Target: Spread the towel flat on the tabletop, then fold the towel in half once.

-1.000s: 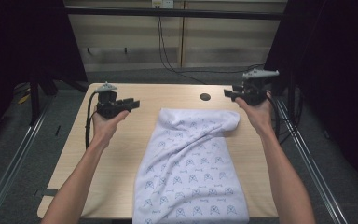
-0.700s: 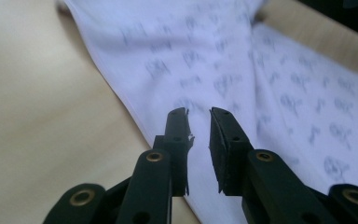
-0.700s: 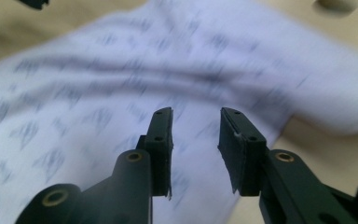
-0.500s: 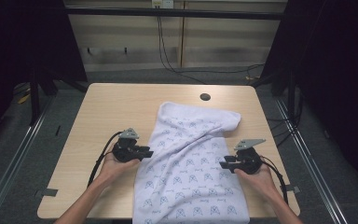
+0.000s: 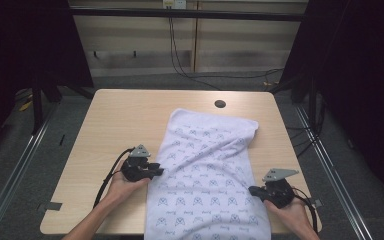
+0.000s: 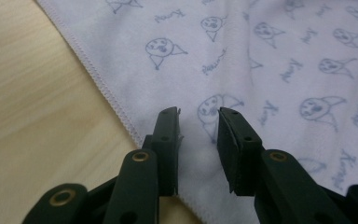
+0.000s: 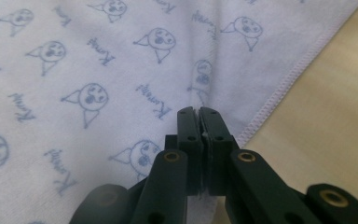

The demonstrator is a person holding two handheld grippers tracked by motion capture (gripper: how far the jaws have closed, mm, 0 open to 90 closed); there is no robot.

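From the high view I see a pale lilac towel (image 5: 207,175) running from the centre of the frame down to the bottom edge, its far end rumpled and its near end hanging past the wooden table (image 5: 125,120). The cloth is printed all over with small blue cartoon faces and a slanted cursive word; in the right gripper view the letters look like "Kuromi", though I cannot read them with certainty.

My left gripper (image 5: 156,171) sits at lower left of centre, at the towel's left hem. In the left gripper view (image 6: 199,140) its jaws stand apart over the cloth, just inside the stitched edge (image 6: 98,79), with a printed face showing between them.

My right gripper (image 5: 253,190) sits at lower right, at the towel's right hem. In the right gripper view (image 7: 199,140) its jaws are pressed together on a pinched ridge of towel near the stitched border.

A dark round hole (image 5: 220,104) marks the table's far side, above the towel. Black cables (image 5: 180,55) hang down the panelled wall at the top of the frame.
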